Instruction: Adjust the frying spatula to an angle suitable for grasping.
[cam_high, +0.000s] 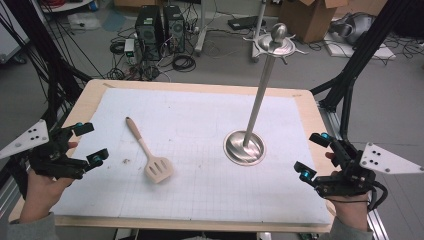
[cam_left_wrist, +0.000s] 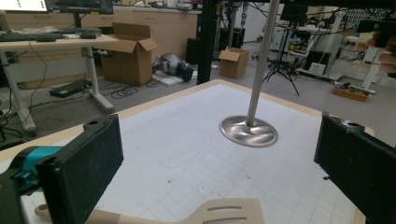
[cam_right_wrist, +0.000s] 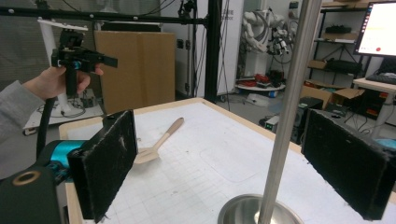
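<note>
Even, bright indoor light falls from overhead, leaving only faint, soft shadows on the white gridded paper covering the counter (cam_high: 200, 150). Glare streaks the shiny round steel base of the upright pole stand (cam_high: 244, 147). All three pictures are slightly soft; lines bow at the edges.

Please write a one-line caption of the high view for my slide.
Two open hand-held grippers, left and right, flank a gridded mat holding a slotted spatula and a steel stand.
</note>
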